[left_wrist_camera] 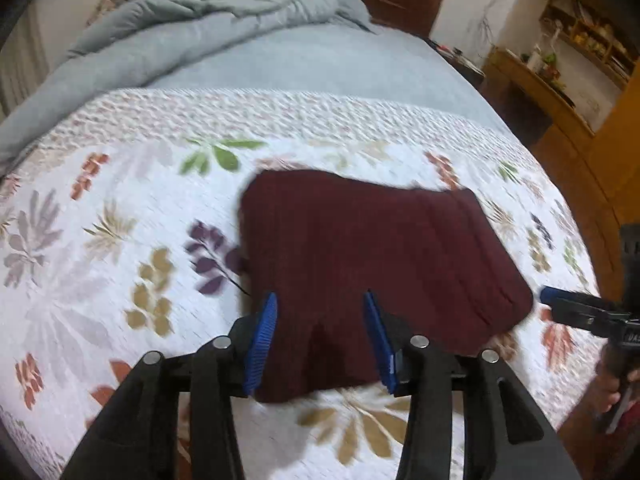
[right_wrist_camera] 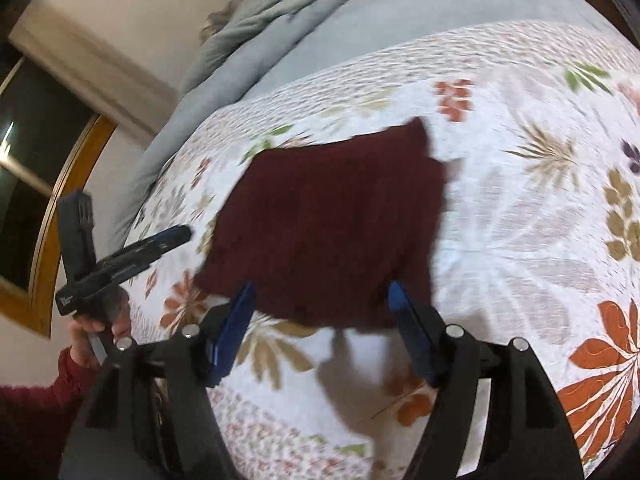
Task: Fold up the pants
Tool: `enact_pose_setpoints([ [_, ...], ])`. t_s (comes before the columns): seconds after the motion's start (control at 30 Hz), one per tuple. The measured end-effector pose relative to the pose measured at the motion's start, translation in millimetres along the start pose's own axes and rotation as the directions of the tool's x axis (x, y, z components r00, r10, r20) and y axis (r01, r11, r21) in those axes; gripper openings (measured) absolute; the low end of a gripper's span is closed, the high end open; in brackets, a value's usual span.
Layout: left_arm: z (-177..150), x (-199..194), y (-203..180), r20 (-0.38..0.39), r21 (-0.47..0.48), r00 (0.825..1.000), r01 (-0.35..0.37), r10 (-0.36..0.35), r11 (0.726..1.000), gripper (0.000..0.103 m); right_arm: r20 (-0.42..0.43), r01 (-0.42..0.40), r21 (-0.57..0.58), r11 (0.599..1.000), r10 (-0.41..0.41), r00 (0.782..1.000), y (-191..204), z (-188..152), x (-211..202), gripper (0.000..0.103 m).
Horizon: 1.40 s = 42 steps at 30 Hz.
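The dark maroon knitted pants [left_wrist_camera: 376,264] lay as a folded, roughly square bundle on the white floral quilted bedspread [left_wrist_camera: 120,240], near the bed's foot edge, closest to me. My left gripper [left_wrist_camera: 320,336] hung above the bundle's near edge, its blue-padded jaws apart with nothing pinched; my right gripper [right_wrist_camera: 320,328] stood the same, wider, empty above the other near corner. I judged the fold essentially done. The risk I saw was a pad catching the loose top layer as I pulled away, dragging the stack open; the far corner already looked ragged. The pictures were blurred, so I couldn't swear to clearance. A rumpled grey-blue duvet [left_wrist_camera: 192,12] sat well apart toward the head, and nothing blocked my retreat.
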State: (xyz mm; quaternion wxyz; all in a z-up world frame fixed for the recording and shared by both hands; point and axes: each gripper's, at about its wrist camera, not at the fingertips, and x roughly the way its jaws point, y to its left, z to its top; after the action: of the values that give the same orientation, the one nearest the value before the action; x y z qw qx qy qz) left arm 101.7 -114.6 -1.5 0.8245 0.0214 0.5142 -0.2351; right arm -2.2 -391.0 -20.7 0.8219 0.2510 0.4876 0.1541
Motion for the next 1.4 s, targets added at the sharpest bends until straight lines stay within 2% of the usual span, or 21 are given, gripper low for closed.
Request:
enact_pose_setpoints([
  [0.07, -3, 9, -7, -0.042, -0.002, 0.999, 0.019, -0.019, 1.000, 0.046, -0.024, -0.002, -0.004, 1.000, 0.002, 1.000, 5, 5, 10, 0.066],
  [0.1, -5, 15, -8, -0.057, 0.000, 0.998, 0.000, 0.000, 1.000, 0.046, -0.031, 0.023, 0.001, 1.000, -0.022, 0.999, 4, 6, 15, 0.065],
  [0.27, -19, 47, 1, -0.146, -0.030, 0.989, -0.025, 0.021, 0.999, 0.045, -0.093, 0.050, 0.100, 0.994, -0.040, 0.995, -26, 4, 42, 0.053],
  [0.33, -24, 55, -1, -0.154, -0.006, 0.987, -0.044, 0.042, 0.999, 0.044, -0.103, 0.060, 0.115, 0.992, -0.048, 0.994, -30, 1, 47, 0.047],
  [0.47, -25, 55, -3, -0.146, -0.005, 0.988, -0.059, 0.057, 0.998, 0.043, -0.099, 0.086, 0.105, 0.991, -0.075, 0.992, -27, 0, 48, 0.046],
  [0.53, -24, 51, -5, -0.141, -0.003, 0.988, -0.068, 0.066, 0.998, 0.044, -0.076, 0.091, 0.105, 0.990, -0.083, 0.994, -19, 0, 39, 0.049],
  [0.57, -24, 47, -6, -0.138, -0.001, 0.987, -0.078, 0.077, 0.997, 0.051, -0.068, 0.101, 0.100, 0.990, -0.095, 0.993, -15, -1, 34, 0.051],
  [0.6, -25, 42, -8, -0.130, 0.000, 0.986, -0.104, 0.103, 0.995, 0.058, -0.055, 0.117, 0.088, 0.989, -0.113, 0.992, -7, -2, 27, 0.061],
  [0.63, -25, 38, -8, -0.123, -0.003, 0.986, -0.117, 0.116, 0.993, 0.074, -0.042, 0.137, 0.079, 0.987, -0.134, 0.990, 1, -4, 22, 0.076],
  [0.67, -26, 31, -9, -0.107, -0.010, 0.987, -0.125, 0.123, 0.992, 0.081, -0.038, 0.172, 0.077, 0.982, -0.170, 0.985, 7, -5, 19, 0.084],
  [0.7, -27, 27, -10, -0.101, -0.016, 0.988, -0.122, 0.120, 0.992, 0.083, -0.032, 0.221, 0.067, 0.973, -0.219, 0.975, 13, -6, 16, 0.094],
  [0.73, -28, 23, -10, -0.099, -0.024, 0.988, -0.118, 0.115, 0.993, 0.087, -0.032, 0.278, 0.043, 0.960, -0.277, 0.960, 21, -8, 14, 0.094],
  [0.77, -28, 21, -11, -0.099, -0.029, 0.988, -0.118, 0.114, 0.993, 0.088, -0.032, 0.301, 0.032, 0.953, -0.300, 0.953, 25, -10, 14, 0.094],
  [0.97, -40, 11, -15, -0.114, -0.025, 0.986, -0.128, 0.125, 0.991, 0.088, -0.064, 0.401, 0.005, 0.916, -0.400, 0.914, 33, -26, 18, 0.097],
  [1.17, -47, 4, -17, -0.098, -0.021, 0.984, -0.154, 0.151, 0.988, 0.088, -0.079, 0.411, 0.017, 0.911, -0.409, 0.909, 32, -36, 21, 0.097],
  [1.3, -49, -3, -20, -0.075, -0.009, 0.983, -0.166, 0.165, 0.986, 0.088, -0.071, 0.439, 0.017, 0.898, -0.437, 0.897, 35, -36, 19, 0.097],
  [1.4, -49, -10, -24, -0.056, -0.007, 0.985, -0.163, 0.163, 0.987, 0.088, -0.070, 0.437, 0.025, 0.899, -0.435, 0.898, 37, -37, 18, 0.097],
])
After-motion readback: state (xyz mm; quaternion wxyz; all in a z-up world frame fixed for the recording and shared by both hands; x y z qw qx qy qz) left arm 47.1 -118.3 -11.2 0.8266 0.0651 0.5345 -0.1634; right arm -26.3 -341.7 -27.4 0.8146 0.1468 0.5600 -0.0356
